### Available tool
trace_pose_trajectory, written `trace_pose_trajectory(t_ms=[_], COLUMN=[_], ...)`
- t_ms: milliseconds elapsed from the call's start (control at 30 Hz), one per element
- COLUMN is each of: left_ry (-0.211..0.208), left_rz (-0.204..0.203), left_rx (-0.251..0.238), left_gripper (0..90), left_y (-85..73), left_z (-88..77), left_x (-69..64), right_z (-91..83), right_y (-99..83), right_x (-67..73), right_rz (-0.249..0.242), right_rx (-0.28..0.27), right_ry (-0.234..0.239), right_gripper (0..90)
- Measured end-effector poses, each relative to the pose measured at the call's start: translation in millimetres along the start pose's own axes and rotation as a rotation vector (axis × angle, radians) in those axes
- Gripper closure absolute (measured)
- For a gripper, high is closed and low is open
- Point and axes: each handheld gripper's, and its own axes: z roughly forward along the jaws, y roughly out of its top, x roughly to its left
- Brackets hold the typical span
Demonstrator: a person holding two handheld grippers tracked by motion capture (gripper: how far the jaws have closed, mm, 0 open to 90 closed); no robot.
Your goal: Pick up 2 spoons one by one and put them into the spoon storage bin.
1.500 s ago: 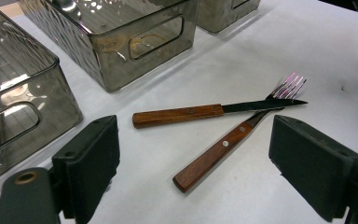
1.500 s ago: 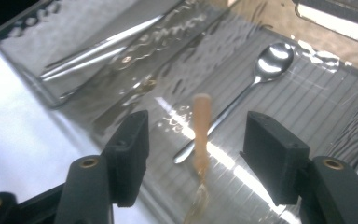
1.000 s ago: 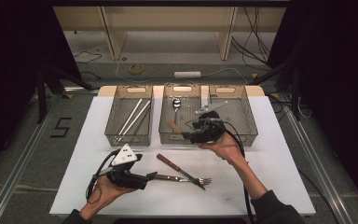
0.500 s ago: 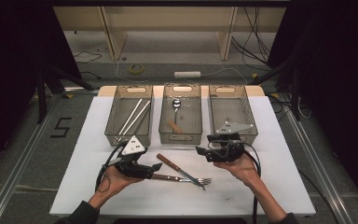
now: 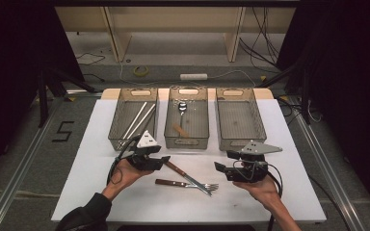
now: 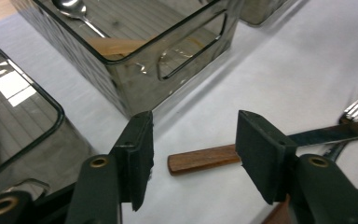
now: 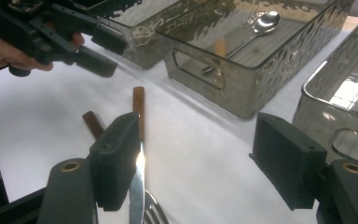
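A wooden-handled knife point(image 5: 174, 169) and a wooden-handled fork point(image 5: 167, 182) lie crossed on the white table top point(image 5: 91, 163). My left gripper point(image 5: 166, 161) points right at the knife. In the left gripper view the knife handle point(image 6: 200, 158) lies between the jaws of my left gripper point(image 6: 193, 161). Those jaws have just been closing, and gaps remain on both sides of the handle. My right gripper point(image 5: 218, 168) faces left from the near right with its jaws wide and nothing between them. In the right gripper view my right gripper point(image 7: 200, 161) sits over the knife blade point(image 7: 137, 186).
Three clear bins stand in a row at the back. The left bin point(image 5: 120, 139) holds long metal sticks. The middle bin point(image 5: 187, 141) holds a spoon point(image 5: 182, 107) and a wooden piece point(image 5: 179, 130). The right bin point(image 5: 241, 142) holds nothing.
My right gripper has come away from the middle bin, down to the near right of the table. My left gripper has slid right up to the knife handle and its jaws have narrowed.
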Motion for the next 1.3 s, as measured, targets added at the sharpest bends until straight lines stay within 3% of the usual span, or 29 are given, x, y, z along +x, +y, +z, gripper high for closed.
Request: trace_pose_trajectory(t_ms=[433,1100,1300], left_ry=[-0.019,-0.016,-0.014], left_rz=[0.001,0.037,0.042], left_rx=[0.044,0.088,0.103], left_gripper=[67.2,87.3,88.8], left_y=[6.5,13.1,14.2], left_z=[10.5,32.4,39.8], left_x=[7.1,9.2,9.3], right_z=[-7.6,-8.3,-8.6], right_y=[-11.0,-13.2,-13.5], right_x=[2.9,8.3,8.5], right_rz=[0.005,0.008,0.006], right_rx=[0.005,0.016,0.012], right_ry=[0.007,0.029,0.032], right_gripper=[33.2,33.1,33.1])
